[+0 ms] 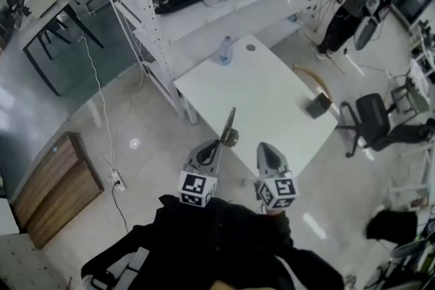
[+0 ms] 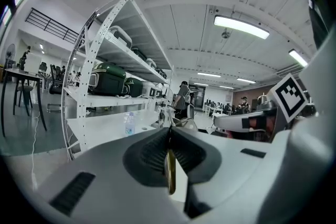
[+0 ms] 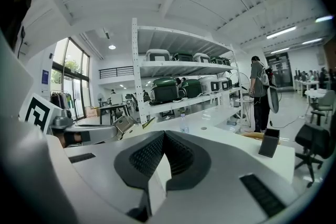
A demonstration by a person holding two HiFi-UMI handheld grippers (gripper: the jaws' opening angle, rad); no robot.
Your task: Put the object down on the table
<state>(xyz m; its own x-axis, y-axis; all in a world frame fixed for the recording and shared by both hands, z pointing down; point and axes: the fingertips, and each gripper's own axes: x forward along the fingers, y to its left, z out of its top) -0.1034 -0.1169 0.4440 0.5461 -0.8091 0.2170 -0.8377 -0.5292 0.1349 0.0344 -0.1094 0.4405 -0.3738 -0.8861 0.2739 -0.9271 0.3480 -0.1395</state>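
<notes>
My left gripper point(image 1: 219, 143) is shut on a long thin tool point(image 1: 228, 124) that juts forward over the near left edge of the white table point(image 1: 272, 98). In the left gripper view the tool shows as a thin brass-coloured edge point(image 2: 169, 170) pinched between the dark pads. What kind of tool it is I cannot tell. My right gripper point(image 1: 266, 146) hovers beside it at the table's near edge. Its pads point(image 3: 149, 157) meet at the tips with nothing between them. Both grippers point nearly level toward the table.
On the table stand a water bottle point(image 1: 225, 51) at the far corner, a dark box point(image 1: 317, 106) and a curved wooden piece point(image 1: 314, 81) at the right. White shelving point(image 1: 197, 3) with green cases lies beyond. A person point(image 1: 353, 0) stands at back right, near an office chair point(image 1: 370, 120).
</notes>
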